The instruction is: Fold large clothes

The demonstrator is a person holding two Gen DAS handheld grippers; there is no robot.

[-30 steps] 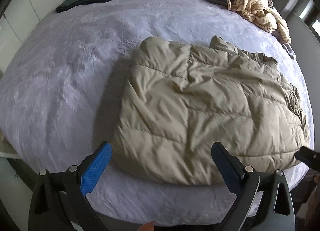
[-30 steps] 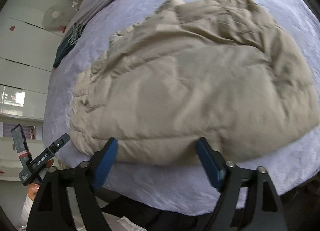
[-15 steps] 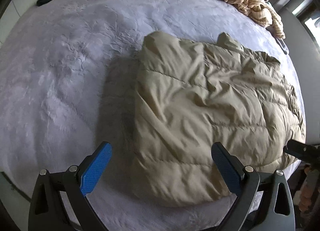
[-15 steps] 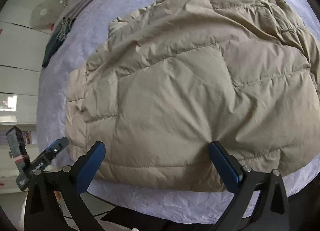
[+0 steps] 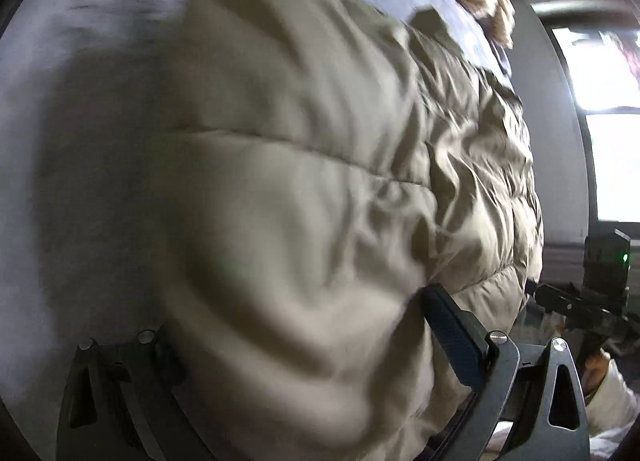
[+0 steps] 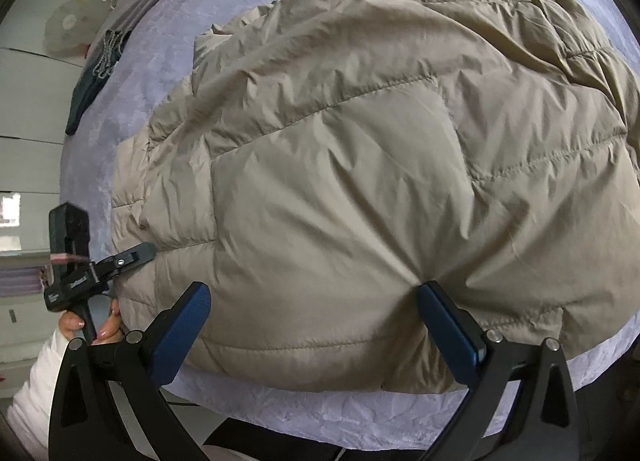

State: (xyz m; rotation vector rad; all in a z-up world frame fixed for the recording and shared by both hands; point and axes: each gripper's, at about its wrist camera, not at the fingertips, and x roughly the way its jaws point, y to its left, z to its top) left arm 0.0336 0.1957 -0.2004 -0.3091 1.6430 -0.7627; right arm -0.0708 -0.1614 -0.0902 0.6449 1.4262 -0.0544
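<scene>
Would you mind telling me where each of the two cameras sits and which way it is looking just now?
Left wrist: on the left gripper, pressed close over the near edge of the beige puffer jacket, facing across the bed; the right gripper and its hand show at right.
Right wrist: on the right gripper, above the bed's near edge, looking across the jacket; the left gripper and its hand show at left.
Shared: the jacket, the bed, and each other's gripper.
</scene>
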